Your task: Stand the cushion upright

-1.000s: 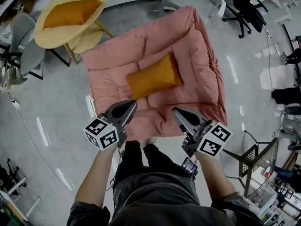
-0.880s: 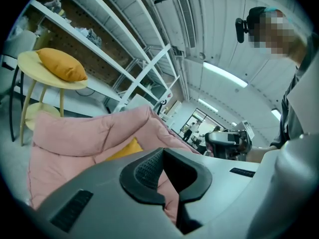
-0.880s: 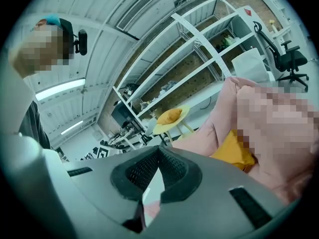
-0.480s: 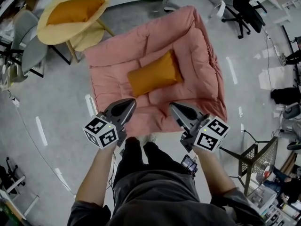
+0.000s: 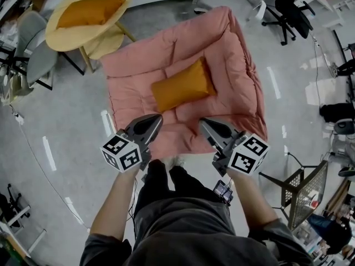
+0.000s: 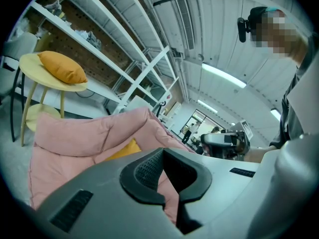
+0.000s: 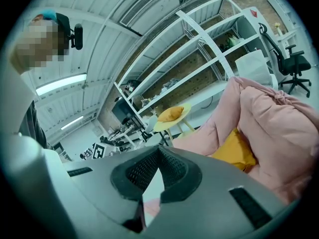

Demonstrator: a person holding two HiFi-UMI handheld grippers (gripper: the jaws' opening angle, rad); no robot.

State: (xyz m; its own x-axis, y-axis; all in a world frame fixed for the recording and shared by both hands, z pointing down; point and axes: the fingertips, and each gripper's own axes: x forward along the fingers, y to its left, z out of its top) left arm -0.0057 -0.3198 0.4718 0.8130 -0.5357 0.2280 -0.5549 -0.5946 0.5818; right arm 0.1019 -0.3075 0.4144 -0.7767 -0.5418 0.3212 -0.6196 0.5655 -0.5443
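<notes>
- The orange cushion [image 5: 183, 86] lies flat in the middle of the pink floor sofa [image 5: 222, 49]. Its long side runs from near left to far right, and it is not upright.
- The sofa's raised padded back and sides wrap the far and right edges of the cushion. The near edge of the seat is open towards you.
- Your left claw [image 5: 154, 121] is clenched with nothing in it. In the left gripper view its jaws meet at the tip [image 6: 162, 156], with pink padding showing behind them.
- Your right claw [image 5: 206, 125] is also clenched and empty. In the right gripper view its pads come together at the tip [image 7: 158, 151].
- Both claws hang over the near edge of the sofa, side by side and apart from each other, pointing towards the cushion. Neither touches it.
- The left claw is nearer to the cushion's near-left corner.
- At far left a second orange cushion [image 5: 89, 11] rests on a round yellow tabletop [image 5: 83, 40].
- A black office chair [image 5: 291, 7] stands at far right on the grey floor [image 5: 66, 110].
</notes>
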